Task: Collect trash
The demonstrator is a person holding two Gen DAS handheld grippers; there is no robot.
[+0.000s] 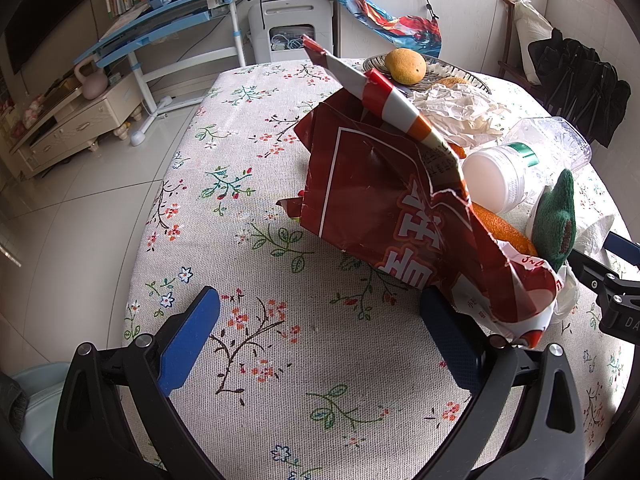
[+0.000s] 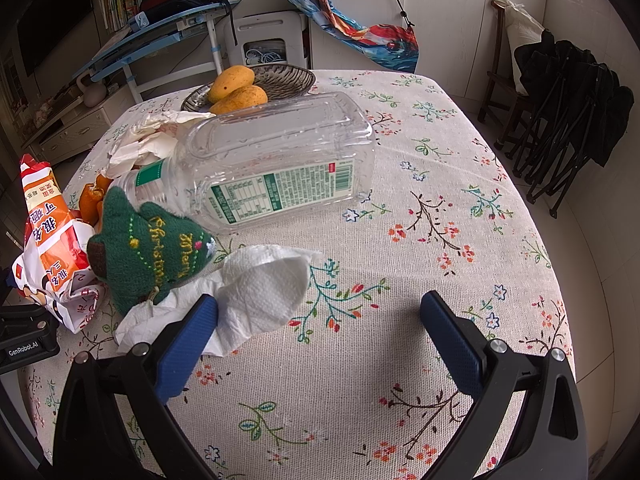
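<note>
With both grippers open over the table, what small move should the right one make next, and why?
Probably nudge the right gripper left and forward so its open jaws straddle the crumpled tissue. The tissue is the nearest trash, already touching the left finger, with nothing held yet.

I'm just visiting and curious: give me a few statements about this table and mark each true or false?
1. The clear plastic bottle lies on its side. True.
2. The right gripper is clamped on the paper towel. False: it is open, one finger beside the towel.
3. Two mangoes sit in the dish. True.
4. The left gripper holds the red snack bag. False: it is open, holding nothing.
</note>
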